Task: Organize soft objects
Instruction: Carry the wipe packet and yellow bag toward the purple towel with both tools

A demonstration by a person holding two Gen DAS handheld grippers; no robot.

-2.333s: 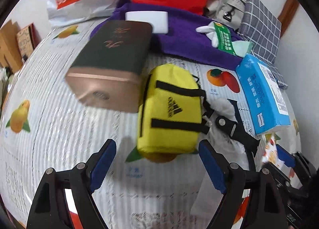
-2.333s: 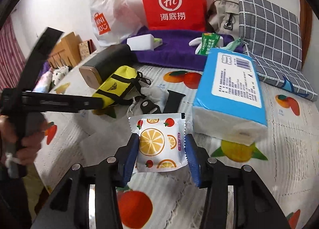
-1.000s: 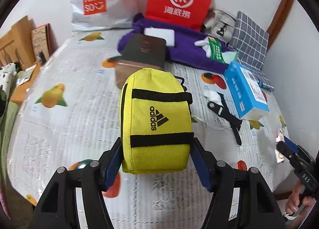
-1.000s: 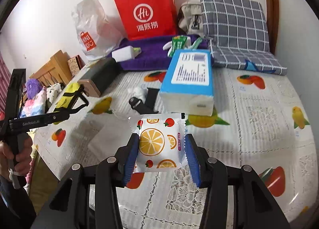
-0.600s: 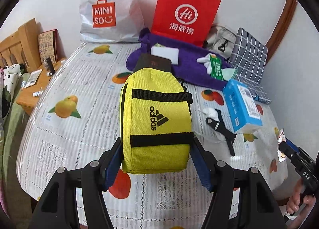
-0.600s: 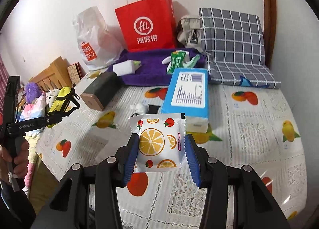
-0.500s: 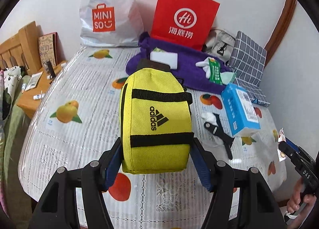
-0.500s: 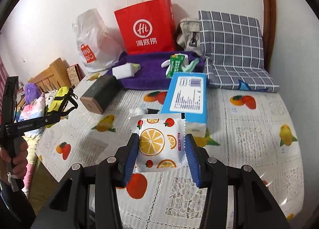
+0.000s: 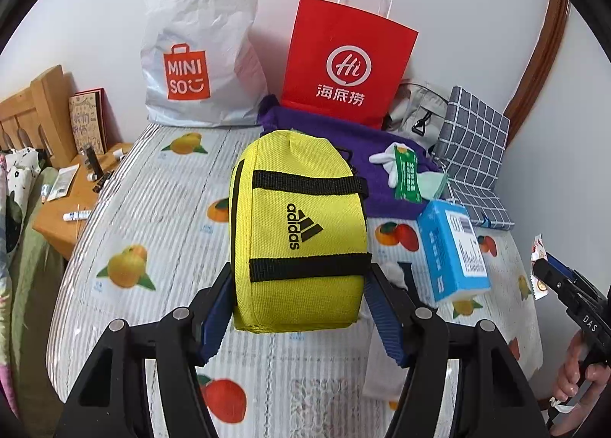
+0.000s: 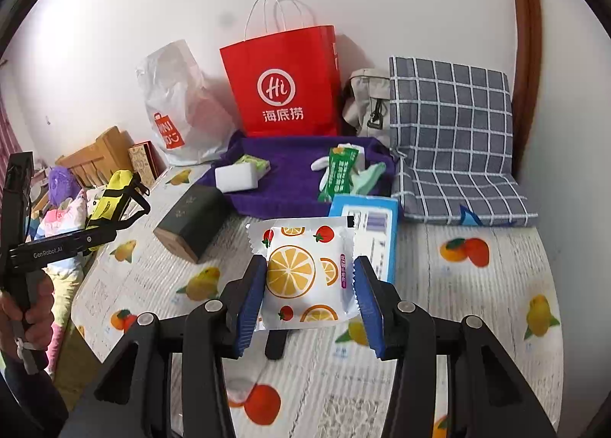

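My left gripper (image 9: 299, 310) is shut on a yellow Adidas pouch (image 9: 299, 231), held well above the fruit-print table (image 9: 160, 216). From the right wrist view the same pouch (image 10: 114, 195) hangs at the far left in the left gripper (image 10: 110, 226), held by a hand. My right gripper (image 10: 309, 300) is shut on a white wet-wipe pack (image 10: 305, 272) printed with orange slices, also lifted off the table (image 10: 477, 304). That pack's edge (image 9: 538, 266) shows at the right border of the left wrist view.
On the table lie a blue tissue pack (image 9: 452, 251), a dark box (image 10: 193, 216), a black strap (image 10: 275, 344) and a purple towel (image 10: 294, 174) with a white sponge (image 10: 236, 172) and green packet (image 10: 340, 170). Red bag (image 9: 343, 63), white bag (image 9: 202, 56) and checked cushion (image 10: 450, 140) stand behind.
Both grippers have risen with their loads: the table looks smaller and farther below, and the bags and wall fill more of each view. Neither grip has changed.
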